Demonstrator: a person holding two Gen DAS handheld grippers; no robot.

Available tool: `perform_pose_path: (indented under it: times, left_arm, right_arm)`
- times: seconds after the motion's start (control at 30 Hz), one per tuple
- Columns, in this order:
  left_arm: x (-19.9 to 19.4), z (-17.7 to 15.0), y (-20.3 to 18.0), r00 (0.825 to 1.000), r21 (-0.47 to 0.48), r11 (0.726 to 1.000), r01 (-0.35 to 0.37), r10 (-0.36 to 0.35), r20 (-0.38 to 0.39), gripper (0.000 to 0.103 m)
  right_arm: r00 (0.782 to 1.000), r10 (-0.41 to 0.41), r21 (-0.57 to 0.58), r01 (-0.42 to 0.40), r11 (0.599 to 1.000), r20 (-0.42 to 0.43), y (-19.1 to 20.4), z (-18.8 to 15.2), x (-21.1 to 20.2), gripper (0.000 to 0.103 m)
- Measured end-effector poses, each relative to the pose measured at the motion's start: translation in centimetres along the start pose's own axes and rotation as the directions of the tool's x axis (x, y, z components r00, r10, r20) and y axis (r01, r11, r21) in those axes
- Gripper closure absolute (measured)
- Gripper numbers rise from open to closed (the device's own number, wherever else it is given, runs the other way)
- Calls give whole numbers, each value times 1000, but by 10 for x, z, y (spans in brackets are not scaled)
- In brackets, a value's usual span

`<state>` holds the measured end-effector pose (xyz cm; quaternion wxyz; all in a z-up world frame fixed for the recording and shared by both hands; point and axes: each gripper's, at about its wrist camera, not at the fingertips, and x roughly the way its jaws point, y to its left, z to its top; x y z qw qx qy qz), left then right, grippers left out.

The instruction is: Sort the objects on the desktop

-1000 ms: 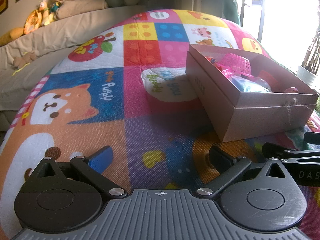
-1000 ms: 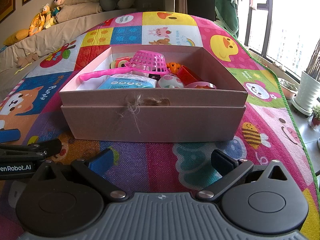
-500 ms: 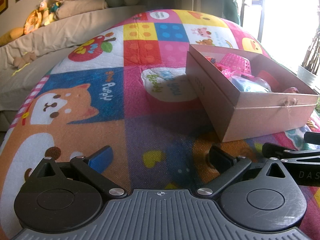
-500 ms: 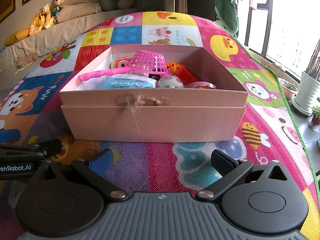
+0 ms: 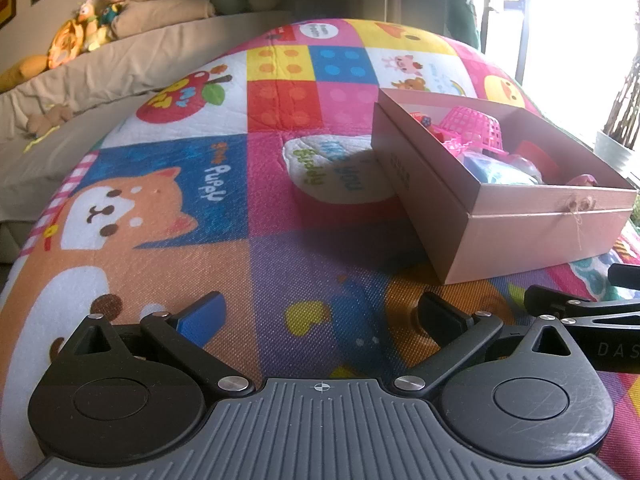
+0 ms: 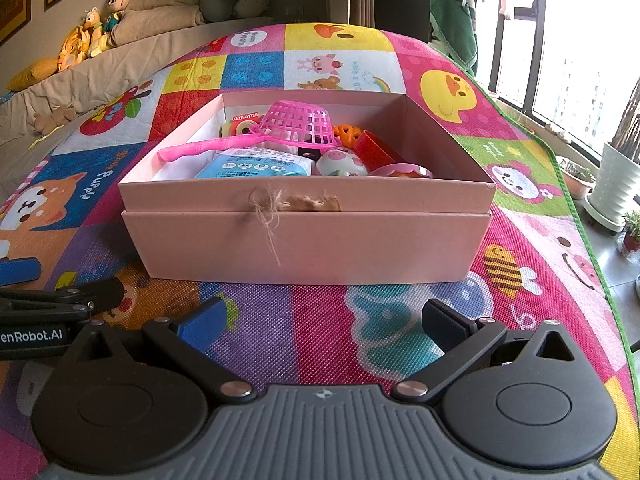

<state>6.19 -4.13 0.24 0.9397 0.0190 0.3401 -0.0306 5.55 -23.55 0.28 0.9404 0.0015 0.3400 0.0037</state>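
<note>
Nothing shifted; both our grippers waited spread and empty.
Ahead of our right gripper [image 6: 322, 316], the light, stiff pink scoop [image 6: 294, 126] in the box [image 6: 304, 240] offered its handle; left gripper [image 5: 320, 314] faced bare mat [image 5: 168, 208].

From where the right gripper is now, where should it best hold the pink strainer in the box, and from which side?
Probably the handle, taken from above. The pink strainer lies upside down on top of the other items, its handle pointing toward the box left wall. The right gripper is open and empty.
</note>
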Motion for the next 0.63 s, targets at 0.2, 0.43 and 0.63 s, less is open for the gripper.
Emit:
perform_pose_path:
  times: [0.2, 0.43, 0.63]
  left_arm:
    - [1, 0, 3, 1000, -5, 1000, 5, -5, -1, 0]
    - [-3, 0, 2, 1000, 17, 1000, 19, -19, -17, 0]
    - [-2, 2, 3, 999, 20, 999, 34, -34, -25, 0]
  right_arm:
    - [1000, 0, 0, 0, 1000, 0, 0, 0, 0, 0]
    - [1000, 2, 2, -2, 1000, 1, -3, -1, -1, 0]
    - [1000, 1, -1, -1, 1000, 0, -2, -1, -1, 0]
